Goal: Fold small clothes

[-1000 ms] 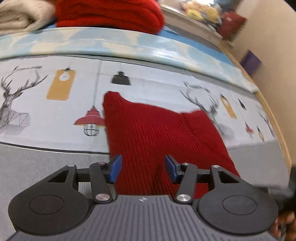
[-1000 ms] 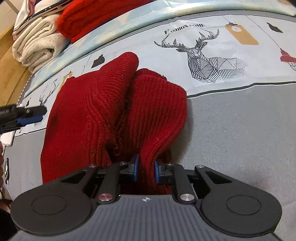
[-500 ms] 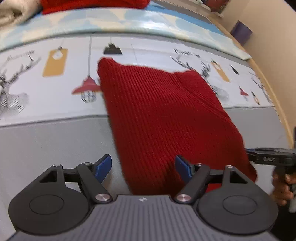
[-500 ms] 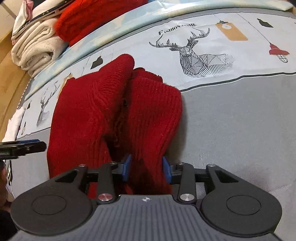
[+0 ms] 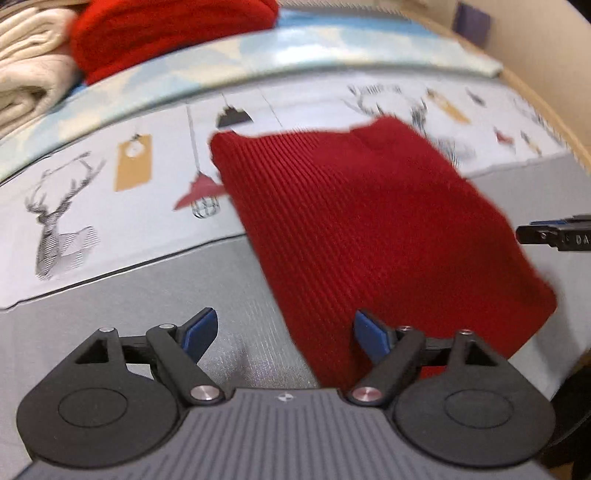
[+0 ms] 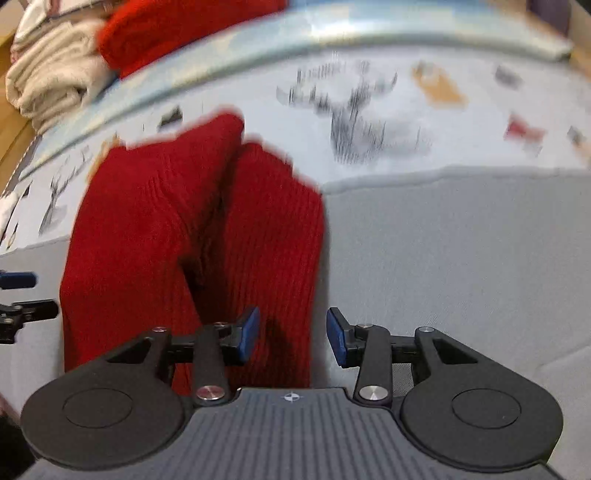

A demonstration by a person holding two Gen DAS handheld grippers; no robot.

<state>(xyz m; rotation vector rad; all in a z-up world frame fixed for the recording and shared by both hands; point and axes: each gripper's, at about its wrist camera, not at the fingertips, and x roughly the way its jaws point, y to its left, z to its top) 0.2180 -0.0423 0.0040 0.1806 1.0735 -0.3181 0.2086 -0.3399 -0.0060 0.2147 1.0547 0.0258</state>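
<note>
Our left gripper (image 5: pixel 282 330) hovers with its blue-padded fingers (image 5: pixel 199 328) spread wide and nothing between them. The red knit (image 5: pixel 369 229) lies folded on the sheet (image 5: pixel 110 229), across the line where the printed band — deer, lamps, tags — meets the grey part. Its near left edge runs down between our left fingers; we cannot tell whether the right pad touches it. At the far right of that view the tip of our right gripper (image 5: pixel 554 236) pokes in beside the knit.

From the right wrist, our right gripper (image 6: pixel 293 334) is spread too, holding nothing. The knit (image 6: pixel 192 229) shows two thick folds side by side with a dark crease between them; the right-hand fold reaches down between our fingers (image 6: pixel 245 332), its edge close to the left pad. The left gripper (image 6: pixel 22 295) shows at the left border, just beside the knit.

Behind, a red pile (image 5: pixel 166 33) and cream towels (image 5: pixel 29 74) sit stacked — both views are blurred there.
</note>
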